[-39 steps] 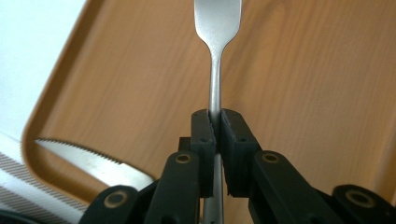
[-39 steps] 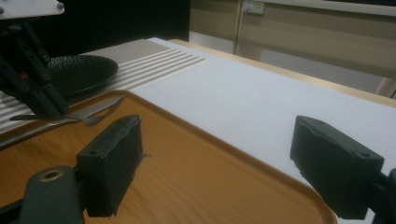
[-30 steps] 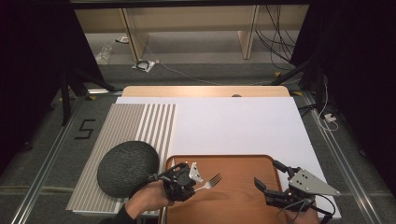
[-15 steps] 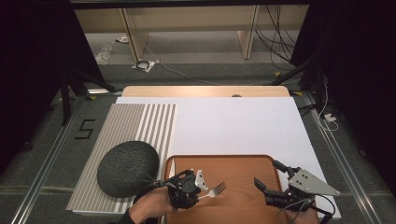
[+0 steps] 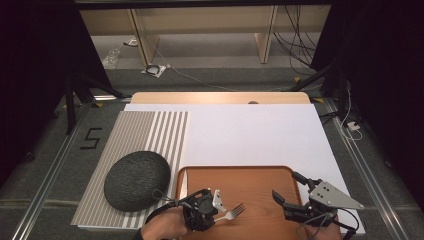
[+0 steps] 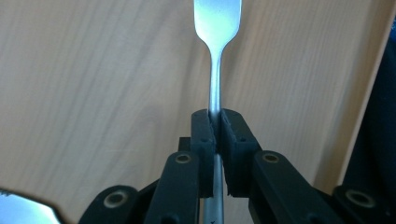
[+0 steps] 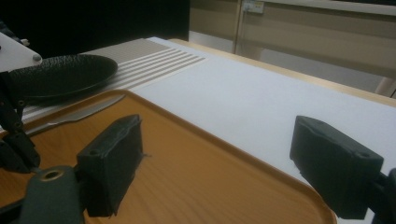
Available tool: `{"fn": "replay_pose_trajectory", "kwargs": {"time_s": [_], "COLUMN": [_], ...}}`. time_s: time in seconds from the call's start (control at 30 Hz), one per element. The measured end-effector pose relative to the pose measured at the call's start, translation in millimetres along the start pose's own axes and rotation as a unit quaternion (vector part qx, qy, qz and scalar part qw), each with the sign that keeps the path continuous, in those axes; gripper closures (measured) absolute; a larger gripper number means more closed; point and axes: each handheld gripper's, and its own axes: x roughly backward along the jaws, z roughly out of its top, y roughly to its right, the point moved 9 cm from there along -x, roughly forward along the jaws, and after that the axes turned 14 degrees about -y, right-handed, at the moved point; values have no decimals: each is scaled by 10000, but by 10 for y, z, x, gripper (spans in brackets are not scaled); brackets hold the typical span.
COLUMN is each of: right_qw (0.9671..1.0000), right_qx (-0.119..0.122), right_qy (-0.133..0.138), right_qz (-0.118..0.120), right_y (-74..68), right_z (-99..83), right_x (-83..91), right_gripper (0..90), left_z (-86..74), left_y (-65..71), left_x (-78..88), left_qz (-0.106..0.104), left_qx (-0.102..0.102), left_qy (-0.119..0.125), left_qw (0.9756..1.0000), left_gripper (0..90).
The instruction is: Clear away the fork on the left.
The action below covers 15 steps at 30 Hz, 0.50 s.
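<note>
A silver fork point(image 5: 234, 212) hangs just over the wooden tray point(image 5: 260, 177) near its front left, tines pointing right. My left gripper point(image 5: 218, 216) is shut on the fork's handle; in the left gripper view the handle point(image 6: 215, 88) is pinched between the pads point(image 6: 203, 135) of my left gripper point(image 6: 215, 128), with the tines cut off at the top. Over the tray's front right corner my right gripper point(image 5: 287, 186) stands open. In the right gripper view my right gripper point(image 7: 224, 163) has nothing between its fingers point(image 7: 112, 163).
A dark round plate point(image 5: 136, 179) sits on the striped mat point(image 5: 150, 130) left of the tray. A knife point(image 7: 79, 114) lies along the tray's left side. White sheet point(image 5: 250, 130) covers the table beyond the tray.
My left gripper has carried the fork toward the tray's near edge and a little lower. The right gripper has stayed put.
</note>
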Motion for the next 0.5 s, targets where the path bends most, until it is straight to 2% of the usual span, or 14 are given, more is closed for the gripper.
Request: {"fn": "replay_pose_trajectory", "kwargs": {"time_s": [0.07,0.1,0.13,0.5], "right_qw": [10000,10000,10000,10000], "right_qx": [9,10,9,18], "right_qy": [-4,-2,-4,47], "right_qz": [-3,-3,-2,5], "right_y": [0,0,0,-5], "right_z": [-1,-1,-1,7], "right_x": [1,0,0,-8], "right_gripper": [180,180,180,181], "left_z": [-15,-9,-26,-71], "left_y": [17,34,38,107], "left_x": [-14,-25,-31,-110], "left_qz": [-31,-63,-66,-171], "left_qx": [-58,-14,-87,-117], "left_qy": [-74,-36,-117,-247], "left_qw": [10000,10000,9999,9995], "left_gripper": [838,838,839,838]}}
